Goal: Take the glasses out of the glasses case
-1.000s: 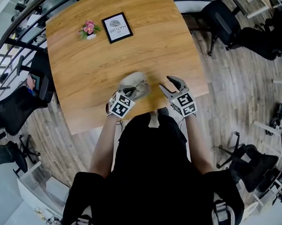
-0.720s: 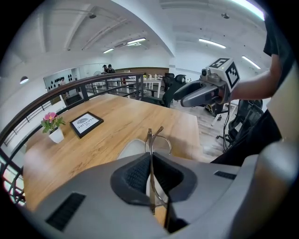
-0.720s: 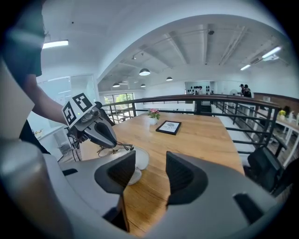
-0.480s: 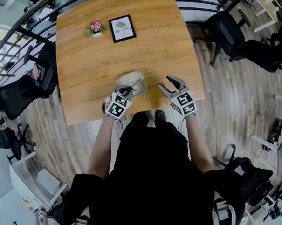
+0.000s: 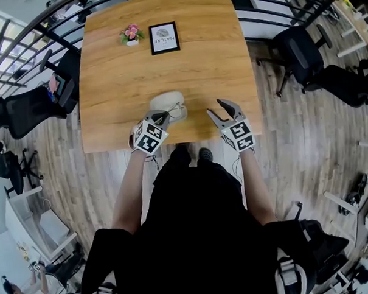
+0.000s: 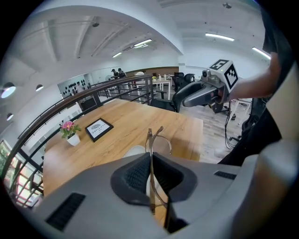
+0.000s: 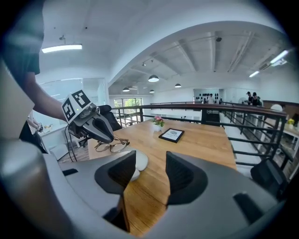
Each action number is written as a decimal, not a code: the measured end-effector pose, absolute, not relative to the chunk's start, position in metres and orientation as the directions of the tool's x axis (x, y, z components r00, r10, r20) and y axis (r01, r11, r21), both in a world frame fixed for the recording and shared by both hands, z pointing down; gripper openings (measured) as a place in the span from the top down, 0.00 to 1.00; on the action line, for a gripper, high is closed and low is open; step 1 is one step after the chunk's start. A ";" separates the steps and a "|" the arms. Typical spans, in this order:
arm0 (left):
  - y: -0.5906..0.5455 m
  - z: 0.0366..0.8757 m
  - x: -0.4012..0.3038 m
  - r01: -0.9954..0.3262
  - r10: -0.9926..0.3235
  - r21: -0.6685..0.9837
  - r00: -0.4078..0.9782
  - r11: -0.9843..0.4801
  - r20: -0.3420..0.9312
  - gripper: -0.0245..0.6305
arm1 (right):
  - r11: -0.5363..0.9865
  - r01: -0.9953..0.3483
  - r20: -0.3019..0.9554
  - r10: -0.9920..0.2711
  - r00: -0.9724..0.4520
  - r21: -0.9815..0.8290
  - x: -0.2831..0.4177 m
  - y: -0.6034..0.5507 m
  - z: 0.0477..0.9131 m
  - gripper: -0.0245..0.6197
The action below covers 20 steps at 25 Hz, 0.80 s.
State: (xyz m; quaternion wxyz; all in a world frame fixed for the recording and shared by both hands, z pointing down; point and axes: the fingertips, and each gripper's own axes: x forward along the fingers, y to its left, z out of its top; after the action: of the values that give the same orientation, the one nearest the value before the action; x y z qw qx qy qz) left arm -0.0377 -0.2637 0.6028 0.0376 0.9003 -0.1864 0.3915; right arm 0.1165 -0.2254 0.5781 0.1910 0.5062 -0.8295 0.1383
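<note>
A pale oval glasses case [image 5: 165,103] lies on the wooden table [image 5: 199,69] near its front edge. My left gripper [image 5: 164,118] is shut on the thin-framed glasses [image 5: 177,112], held by a temple above the case. In the left gripper view the frame [image 6: 157,139] sticks up out of the shut jaws, with the case [image 6: 134,151] below. My right gripper [image 5: 221,109] hovers to the right of the case, open with nothing between its jaws, which are closing slightly. In the right gripper view the glasses [image 7: 111,145] hang from the left gripper [image 7: 99,129] over the case [image 7: 139,161].
A small pot of pink flowers [image 5: 130,34] and a black-framed sign [image 5: 164,38] stand at the table's far side. Black office chairs [image 5: 24,114] stand around it, and a dark railing [image 7: 224,114] runs behind. The person's body is at the front edge.
My left gripper has risen with the glasses, drawing them up and back from the case. The right gripper has lifted slightly and stays beside the case.
</note>
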 end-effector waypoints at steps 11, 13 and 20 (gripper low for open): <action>-0.245 0.581 -0.033 -0.446 -0.397 -0.120 0.603 -0.887 0.692 0.91 | 0.490 -0.872 0.412 -0.790 -0.453 -0.020 0.128 -0.209 0.565 0.64; -0.241 0.579 -0.033 -0.456 -0.406 -0.123 0.599 -0.881 0.690 0.91 | 0.498 -0.867 0.407 -0.787 -0.463 -0.025 0.127 -0.206 0.568 0.64; -0.230 0.570 -0.036 -0.474 -0.431 -0.138 0.592 -0.870 0.681 0.91 | 0.506 -0.862 0.395 -0.785 -0.478 -0.036 0.125 -0.198 0.570 0.65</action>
State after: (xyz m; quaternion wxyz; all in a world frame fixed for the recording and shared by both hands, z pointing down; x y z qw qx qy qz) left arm -0.0356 -0.2299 0.5701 0.0292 0.8917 -0.2537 0.3737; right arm 0.1251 -0.1977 0.5697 0.1663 0.4832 -0.8518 0.1154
